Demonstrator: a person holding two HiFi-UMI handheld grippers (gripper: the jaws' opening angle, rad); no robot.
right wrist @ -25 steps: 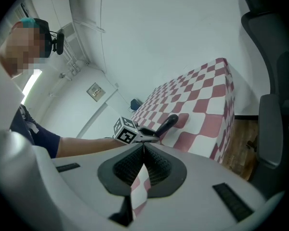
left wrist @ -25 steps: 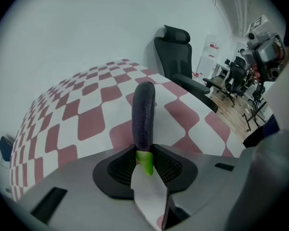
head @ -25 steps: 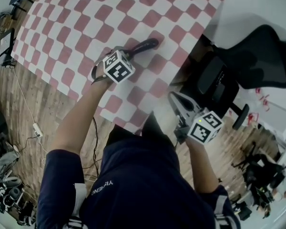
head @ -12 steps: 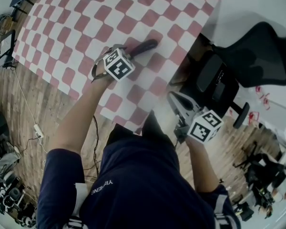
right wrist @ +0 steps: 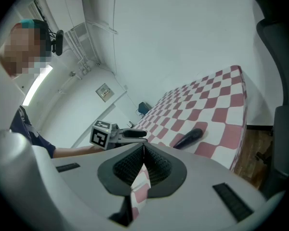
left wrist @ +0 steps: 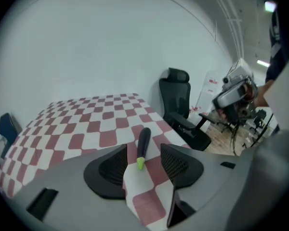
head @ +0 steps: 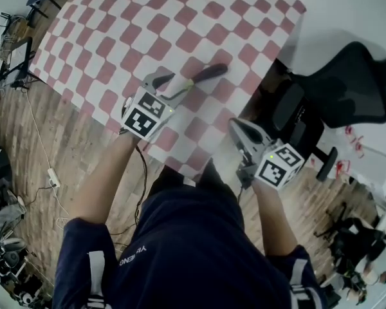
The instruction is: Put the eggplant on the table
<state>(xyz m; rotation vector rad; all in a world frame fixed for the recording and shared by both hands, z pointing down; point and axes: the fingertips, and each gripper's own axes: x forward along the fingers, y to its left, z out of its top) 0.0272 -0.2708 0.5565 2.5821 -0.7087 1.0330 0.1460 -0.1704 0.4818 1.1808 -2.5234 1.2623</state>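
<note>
Surface (head: 148, 18): cloth chequered in dull red and white squares, edge to edge. Eggplant (head: 209, 74), near the surface's right edge: glossy dark purple, almost black, with a yellow-green stem end. Chair (head: 347, 89) off that edge: black; floor (head: 51, 140): brown wood-grain planks; person's sleeve (head: 83, 250): navy with white stripe.

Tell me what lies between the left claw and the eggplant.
Only bare checkered tablecloth, seen in the left gripper view. The left claw is opening with nothing between its jaws; the eggplant lies on the cloth just beyond them.
</note>
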